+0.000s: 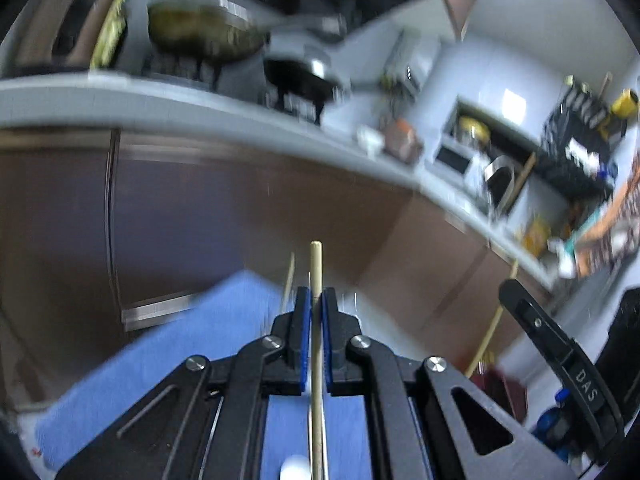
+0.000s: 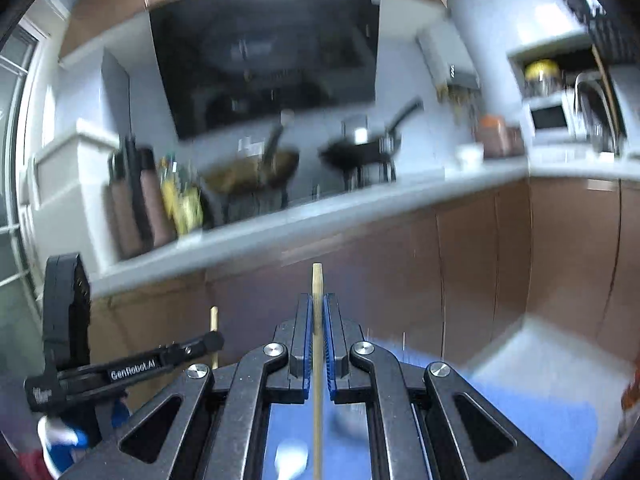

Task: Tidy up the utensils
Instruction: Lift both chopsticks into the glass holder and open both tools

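My left gripper (image 1: 316,300) is shut on a thin wooden chopstick (image 1: 316,264) that runs up between the blue pads and sticks out past the tips. My right gripper (image 2: 317,308) is shut on a second wooden chopstick (image 2: 317,280) held the same way. Both grippers are raised above a blue mat (image 1: 160,360), which also shows in the right wrist view (image 2: 532,412). In the right wrist view the left gripper (image 2: 120,368) is at the lower left with its chopstick tip (image 2: 214,320) showing. In the left wrist view the right gripper (image 1: 560,360) is at the lower right. Both views are motion-blurred.
A grey kitchen counter (image 2: 320,208) with brown cabinet doors (image 2: 480,260) runs ahead. On it stand a wok (image 2: 256,172), a black pan (image 2: 356,152) and a knife block (image 2: 136,200). A sink faucet (image 1: 500,176) and microwave (image 2: 548,116) are at the right.
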The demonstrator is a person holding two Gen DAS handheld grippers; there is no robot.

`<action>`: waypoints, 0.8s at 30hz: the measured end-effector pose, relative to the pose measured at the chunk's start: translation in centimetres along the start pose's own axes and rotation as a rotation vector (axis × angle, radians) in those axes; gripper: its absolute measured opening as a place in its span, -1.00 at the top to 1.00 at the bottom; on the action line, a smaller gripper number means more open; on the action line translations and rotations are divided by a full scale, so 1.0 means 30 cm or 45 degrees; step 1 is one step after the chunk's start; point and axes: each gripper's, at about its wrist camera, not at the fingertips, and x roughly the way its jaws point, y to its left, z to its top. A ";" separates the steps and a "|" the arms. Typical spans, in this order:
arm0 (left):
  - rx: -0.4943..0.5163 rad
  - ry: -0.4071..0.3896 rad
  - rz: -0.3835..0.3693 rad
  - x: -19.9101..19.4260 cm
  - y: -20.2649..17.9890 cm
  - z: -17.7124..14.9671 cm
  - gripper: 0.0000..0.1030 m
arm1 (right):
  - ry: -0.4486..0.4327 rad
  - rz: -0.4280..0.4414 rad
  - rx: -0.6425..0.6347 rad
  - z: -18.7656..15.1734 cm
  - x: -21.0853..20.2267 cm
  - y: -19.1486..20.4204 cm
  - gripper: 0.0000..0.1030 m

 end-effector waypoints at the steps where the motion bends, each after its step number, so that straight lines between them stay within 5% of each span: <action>1: -0.003 -0.049 0.007 0.023 -0.001 0.021 0.91 | -0.060 -0.010 -0.015 0.025 0.035 0.000 0.89; 8: -0.032 -0.329 0.069 0.206 0.016 0.140 0.91 | -0.211 -0.110 -0.091 0.040 0.240 -0.063 0.89; 17: -0.053 -0.317 0.160 0.475 0.059 0.074 0.91 | -0.179 -0.172 -0.080 -0.075 0.395 -0.185 0.89; 24: -0.014 -0.307 0.206 0.566 0.060 -0.023 0.91 | -0.135 -0.227 -0.079 -0.177 0.442 -0.221 0.88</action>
